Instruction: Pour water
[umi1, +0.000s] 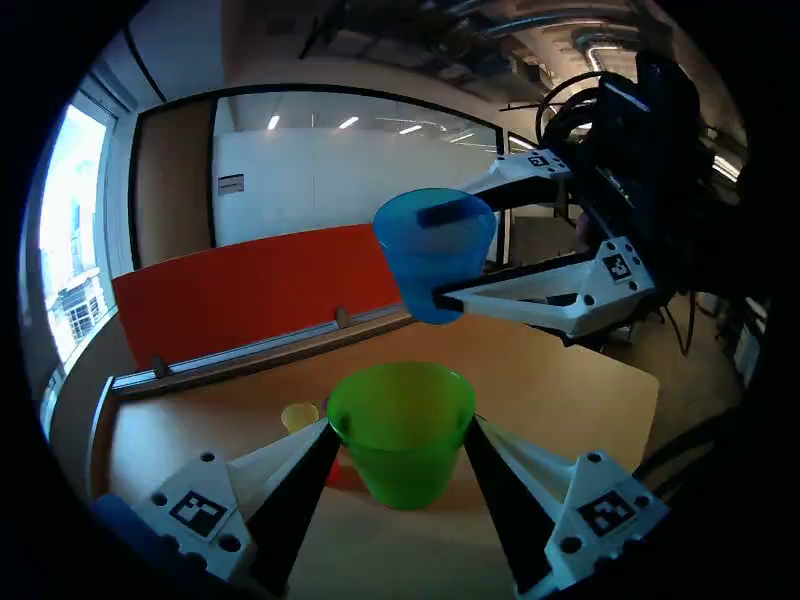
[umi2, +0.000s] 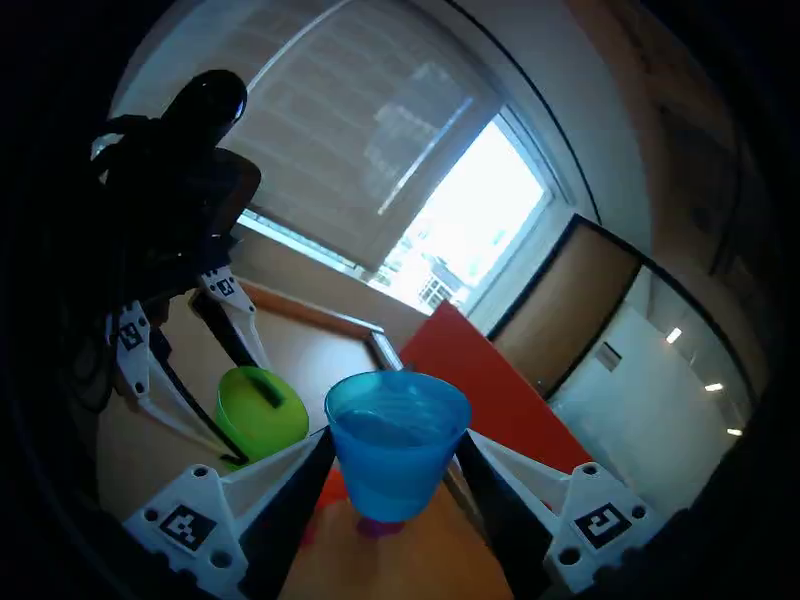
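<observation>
My left gripper (umi1: 400, 450) is shut on a green cup (umi1: 402, 430), held upright just above the wooden table (umi1: 560, 385). Up and to the right, my right gripper (umi1: 440, 255) holds a blue cup (umi1: 435, 250) in the air, tilted a little, above and beyond the green one. In the right gripper view, my right gripper (umi2: 398, 455) is shut on the blue cup (umi2: 396, 440), which has water in it. The green cup (umi2: 260, 412) sits lower left there, gripped by the left gripper (umi2: 240, 400).
A small yellow cup (umi1: 298, 415) and a red object (umi1: 345, 472) stand on the table behind my left finger. A red partition (umi1: 250, 285) and a metal rail line the table's far edge. A purple object (umi2: 375, 527) lies under the blue cup. Windows are beyond.
</observation>
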